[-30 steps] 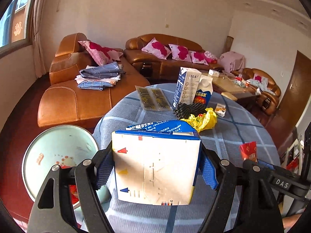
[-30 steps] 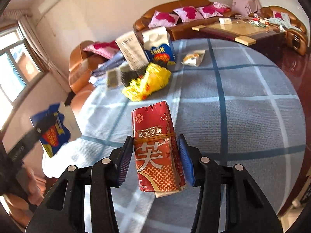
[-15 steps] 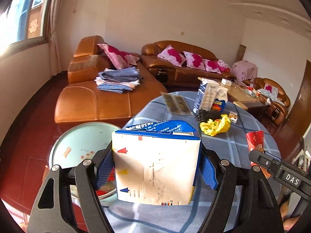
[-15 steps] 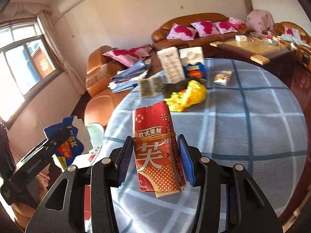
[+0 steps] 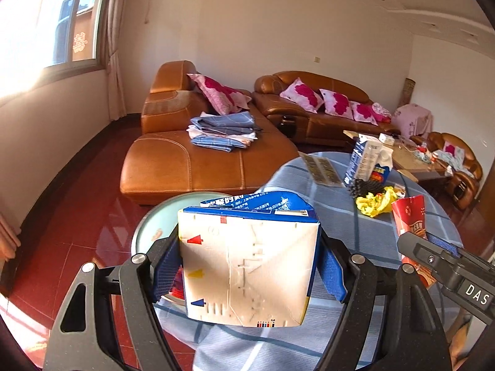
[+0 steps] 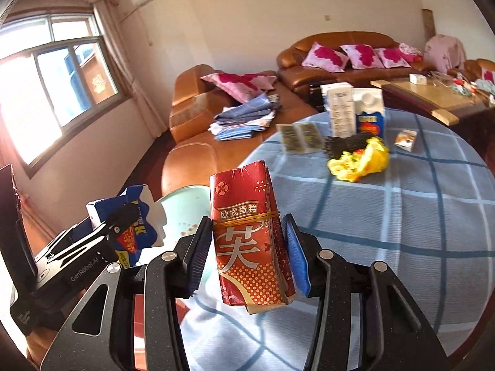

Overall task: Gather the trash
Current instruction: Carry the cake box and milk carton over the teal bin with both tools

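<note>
left hand-held gripper [image 5: 247, 273]: clamps carton [image 5: 247, 266] | right hand-held gripper [image 6: 244, 261]: clamps red packet [image 6: 247, 238]

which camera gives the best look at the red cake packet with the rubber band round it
The right wrist view: the red cake packet sits upright between the right gripper pads, front print facing the lens. The left wrist view shows only its top behind the gripper's side.

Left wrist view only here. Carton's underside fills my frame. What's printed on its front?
Observer: Right wrist view shows the blue and white carton with red and yellow lettering on blue.
Operator: Right gripper's red pack, anything around it?
Observer: A yellow rubber band circles the red pack, between the right gripper pads.
Operator: What's beyond the yellow bag?
Observer: Past the yellow bag, a small snack packet lies flat on the tablecloth.
</note>
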Available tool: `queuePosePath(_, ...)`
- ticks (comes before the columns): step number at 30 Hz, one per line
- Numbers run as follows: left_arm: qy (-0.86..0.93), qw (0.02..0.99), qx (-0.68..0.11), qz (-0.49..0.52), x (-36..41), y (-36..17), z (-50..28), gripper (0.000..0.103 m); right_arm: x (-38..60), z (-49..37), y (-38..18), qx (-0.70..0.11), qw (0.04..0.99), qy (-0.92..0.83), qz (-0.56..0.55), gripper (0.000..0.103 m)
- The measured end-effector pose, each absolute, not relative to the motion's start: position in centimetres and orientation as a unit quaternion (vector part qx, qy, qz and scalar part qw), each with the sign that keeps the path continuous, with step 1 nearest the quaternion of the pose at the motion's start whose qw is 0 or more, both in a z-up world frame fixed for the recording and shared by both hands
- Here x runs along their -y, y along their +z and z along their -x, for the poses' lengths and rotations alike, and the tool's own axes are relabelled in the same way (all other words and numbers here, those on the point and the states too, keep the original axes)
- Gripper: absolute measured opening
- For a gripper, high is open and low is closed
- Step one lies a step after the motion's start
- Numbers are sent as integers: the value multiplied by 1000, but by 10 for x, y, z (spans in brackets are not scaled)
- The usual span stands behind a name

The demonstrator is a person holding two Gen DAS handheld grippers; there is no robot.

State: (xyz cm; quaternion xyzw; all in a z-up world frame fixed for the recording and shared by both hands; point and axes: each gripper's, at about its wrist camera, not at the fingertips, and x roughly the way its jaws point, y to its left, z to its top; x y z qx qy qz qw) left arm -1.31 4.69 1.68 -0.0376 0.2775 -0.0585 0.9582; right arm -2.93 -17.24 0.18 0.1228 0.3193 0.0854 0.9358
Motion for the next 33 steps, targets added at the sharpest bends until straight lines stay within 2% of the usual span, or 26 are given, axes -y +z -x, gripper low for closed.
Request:
queuePosePath(17, -20, 959, -275, 58, -94, 15, 18, 74, 116, 22, 13, -313, 936, 130, -101, 47)
queuePosePath(33, -5, 956, -288, 62, -99, 6, 6, 74, 93, 2, 11, -318, 930, 157, -98, 47)
